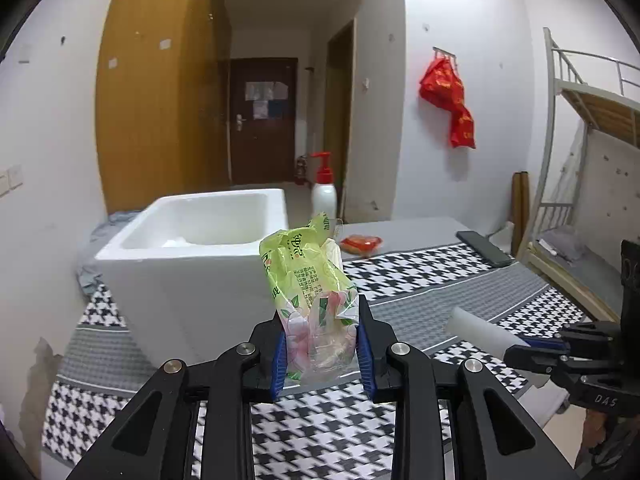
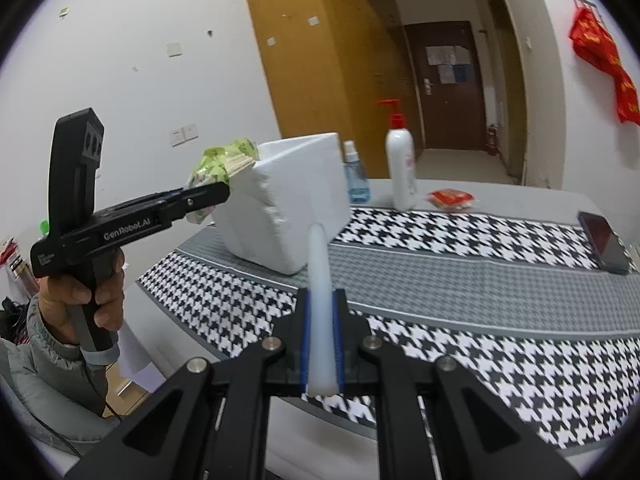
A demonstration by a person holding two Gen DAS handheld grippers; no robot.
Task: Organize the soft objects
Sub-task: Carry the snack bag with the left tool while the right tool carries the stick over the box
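White walls, a brown door and a houndstooth-covered worktop [image 1: 400, 276] fill the left wrist view. The left claw [image 1: 322, 354] is closed on a green tissue pack [image 1: 308, 276] printed with Chinese characters, held upright just in front of a white foam box [image 1: 192, 248]. At right, the right claw [image 1: 524, 350], marked "DAS", clamps a white foam strip [image 1: 476, 332].

From the right wrist view, that foam strip [image 2: 320, 300] stands pinched between blue pads [image 2: 305, 340]. A hand [image 2: 86, 296] grips the left claw's [image 2: 216, 192] handle, marked "GenRobot.AI", level, with the tissue pack [image 2: 222, 160] at the foam box's [image 2: 288, 208] rim.
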